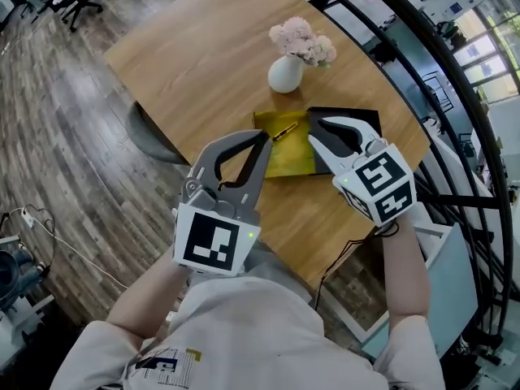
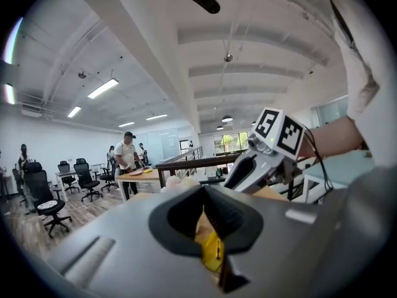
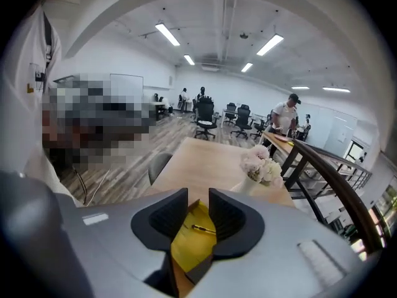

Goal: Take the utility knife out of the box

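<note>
A slim gold and black utility knife [image 1: 283, 132] lies in an open yellow box [image 1: 280, 165] on the wooden table. In the right gripper view the knife [image 3: 203, 229] shows on the box's yellow floor [image 3: 189, 244], straight ahead between the jaws. My right gripper [image 1: 317, 130] hovers over the box's right side, open, with nothing between its pads [image 3: 226, 216]. My left gripper [image 1: 264, 137] hangs above the box's left part, its tips meeting, shut and empty. In the left gripper view the yellow box [image 2: 211, 253] shows below the jaws, and the right gripper [image 2: 257, 163] is ahead to the right.
A white vase with pink flowers [image 1: 286, 73] stands just beyond the box. A black lid [image 1: 357, 119] lies against the box's right side. The table [image 1: 203, 55] ends close behind my grippers. A grey chair [image 1: 150, 132] sits under its left edge, and a black railing [image 1: 422, 63] runs along the right.
</note>
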The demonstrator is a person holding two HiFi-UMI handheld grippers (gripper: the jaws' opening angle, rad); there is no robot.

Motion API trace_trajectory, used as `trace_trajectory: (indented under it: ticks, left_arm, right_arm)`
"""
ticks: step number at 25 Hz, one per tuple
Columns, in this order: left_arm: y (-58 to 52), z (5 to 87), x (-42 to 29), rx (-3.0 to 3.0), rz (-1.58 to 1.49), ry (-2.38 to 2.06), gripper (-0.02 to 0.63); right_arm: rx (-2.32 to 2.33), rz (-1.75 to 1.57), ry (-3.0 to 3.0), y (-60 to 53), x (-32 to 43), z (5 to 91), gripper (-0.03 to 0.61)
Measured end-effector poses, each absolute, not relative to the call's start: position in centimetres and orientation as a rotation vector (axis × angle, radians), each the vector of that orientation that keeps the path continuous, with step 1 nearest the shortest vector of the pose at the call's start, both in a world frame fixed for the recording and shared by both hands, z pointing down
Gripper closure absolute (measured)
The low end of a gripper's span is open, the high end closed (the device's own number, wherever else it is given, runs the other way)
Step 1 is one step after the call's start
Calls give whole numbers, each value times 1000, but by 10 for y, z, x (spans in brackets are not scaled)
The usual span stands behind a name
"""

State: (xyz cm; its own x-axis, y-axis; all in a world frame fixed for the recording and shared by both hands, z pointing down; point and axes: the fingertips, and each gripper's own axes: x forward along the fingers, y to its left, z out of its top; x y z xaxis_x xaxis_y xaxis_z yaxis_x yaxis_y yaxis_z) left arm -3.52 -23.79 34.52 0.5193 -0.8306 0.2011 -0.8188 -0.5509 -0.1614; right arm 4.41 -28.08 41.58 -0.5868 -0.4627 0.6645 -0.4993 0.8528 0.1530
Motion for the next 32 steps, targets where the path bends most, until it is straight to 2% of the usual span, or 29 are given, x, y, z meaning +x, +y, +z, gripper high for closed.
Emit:
trace_trajectory:
  ticks: [18,32]
  left_arm:
    - [-296,480,-27,-2839,-681,1415,612]
    - [-309,568,-32,-2950,-819,1476,612]
  right_arm:
    - [332,137,-2003,-335,35,615,448]
    - [171,-64,-1743,-345,43,717,437]
